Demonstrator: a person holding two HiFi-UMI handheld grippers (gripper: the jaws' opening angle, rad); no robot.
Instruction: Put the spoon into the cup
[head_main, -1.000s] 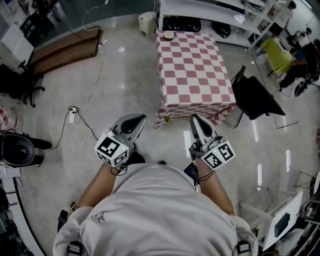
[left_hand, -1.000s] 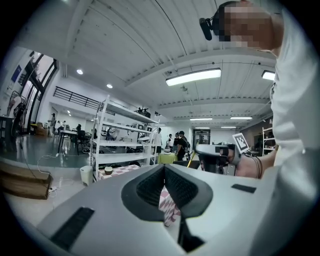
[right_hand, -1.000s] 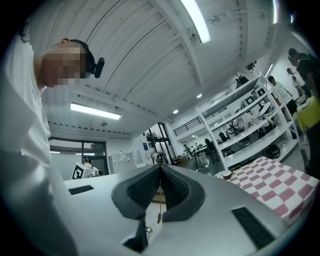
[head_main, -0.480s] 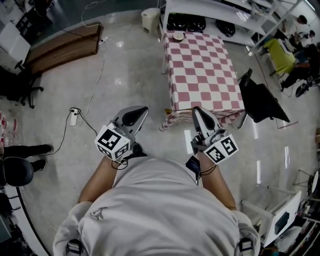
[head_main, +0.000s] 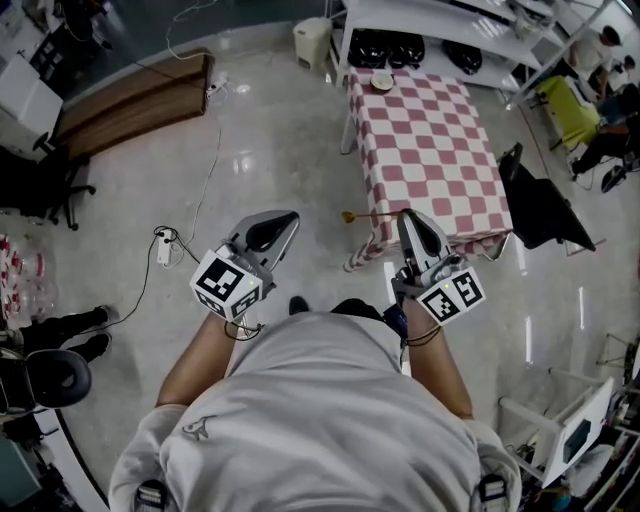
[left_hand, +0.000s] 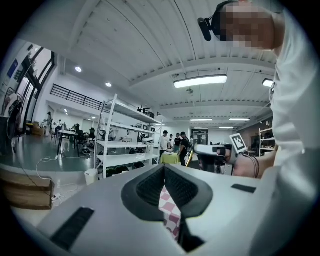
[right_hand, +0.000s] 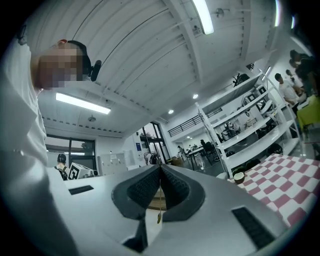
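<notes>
A thin gold spoon (head_main: 368, 214) sticks out sideways to the left from my right gripper (head_main: 409, 217), which is shut on its handle. In the right gripper view the spoon (right_hand: 159, 212) hangs between the closed pads, its small bowl end downward. A small pale cup (head_main: 381, 82) stands at the far end of the red-and-white checked table (head_main: 430, 160); the cup (right_hand: 239, 177) also appears in the right gripper view. My left gripper (head_main: 283, 219) is shut with nothing in it, held over the floor left of the table. Both grippers are at chest height, well short of the cup.
White shelving (head_main: 440, 20) stands behind the table. A black chair (head_main: 540, 208) sits at the table's right side. A wooden bench (head_main: 130, 100), a power strip with cable (head_main: 165, 245) and a white bin (head_main: 312, 42) are on the floor to the left. Several people stand far off (left_hand: 172, 142).
The table has slid right and farther up in the head view as the person shifts. Both grippers stay shut; the spoon now shows more plainly, pointing left from the right gripper.
</notes>
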